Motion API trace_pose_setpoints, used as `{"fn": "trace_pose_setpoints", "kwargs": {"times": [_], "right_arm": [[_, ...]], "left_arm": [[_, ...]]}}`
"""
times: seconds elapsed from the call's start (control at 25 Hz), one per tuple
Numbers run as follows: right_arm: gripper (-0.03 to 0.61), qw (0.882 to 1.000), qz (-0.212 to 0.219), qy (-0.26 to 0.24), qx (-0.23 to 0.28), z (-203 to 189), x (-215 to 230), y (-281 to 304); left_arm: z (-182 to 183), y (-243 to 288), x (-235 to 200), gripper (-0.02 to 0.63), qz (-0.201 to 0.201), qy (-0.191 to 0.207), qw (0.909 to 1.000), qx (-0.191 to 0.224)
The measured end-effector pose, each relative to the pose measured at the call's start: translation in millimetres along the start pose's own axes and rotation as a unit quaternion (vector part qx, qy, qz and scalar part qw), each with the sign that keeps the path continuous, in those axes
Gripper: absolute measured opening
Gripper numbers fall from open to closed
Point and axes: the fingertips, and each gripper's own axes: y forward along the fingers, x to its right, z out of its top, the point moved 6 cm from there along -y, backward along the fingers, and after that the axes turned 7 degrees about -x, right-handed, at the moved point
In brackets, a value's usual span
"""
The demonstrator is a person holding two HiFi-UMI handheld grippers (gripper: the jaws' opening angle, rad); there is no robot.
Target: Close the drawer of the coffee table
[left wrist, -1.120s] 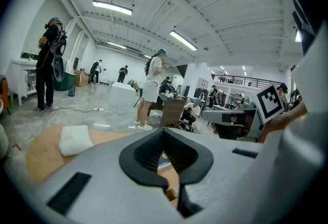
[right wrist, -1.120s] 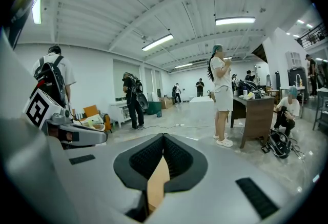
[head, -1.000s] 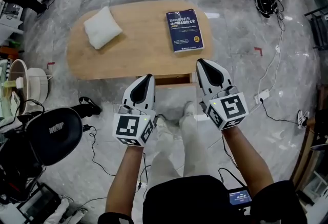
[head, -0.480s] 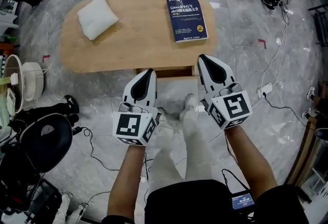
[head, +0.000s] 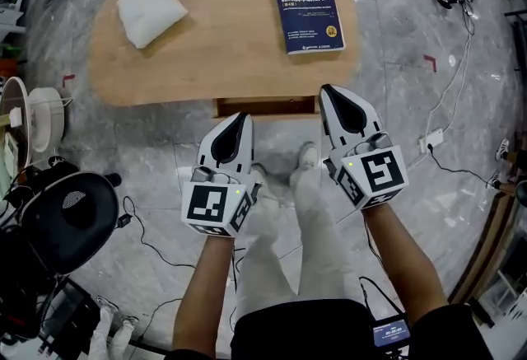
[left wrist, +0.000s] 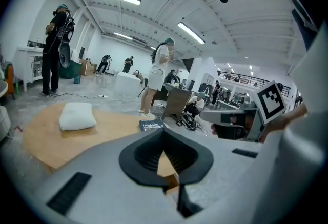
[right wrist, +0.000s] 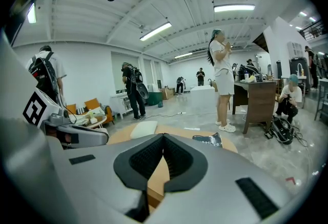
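My left gripper and right gripper are both pinched shut, empty, so I'd nudge the drawer evenly, square into the coffee table's near edge.

We are standing before the coffee table and looking down on it. A pillow is lying on its left end and a book on its right part, the two well apart. The drawer is sticking out a little from the table's near edge, somewhat right of the middle. We are holding the left gripper at the drawer's front near its left end, and the right gripper just beside its right end. Our legs are showing between the two grippers, nearer to us than the drawer. A power strip is lying on the floor to the right of the right gripper.
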Motion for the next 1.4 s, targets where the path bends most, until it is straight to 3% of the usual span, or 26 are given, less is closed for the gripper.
{"fn": "trace_pose_setpoints", "kwargs": {"times": [0.68,0.92,1.4], "right_arm": [[0.014,0.999,-0.010,0.021,-0.038,-68,15,26],[0.014,0.999,-0.003,0.013,-0.049,-84,11,36],[0.014,0.998,0.000,0.015,-0.062,-123,7,51]], "left_arm": [[-57,36,-19,0.002,-0.013,-0.024,0.9993,-0.026],[-71,46,-22,0.002,-0.030,-0.006,0.9988,-0.039],[-105,55,-36,0.001,-0.015,-0.025,0.9987,-0.041]]}}
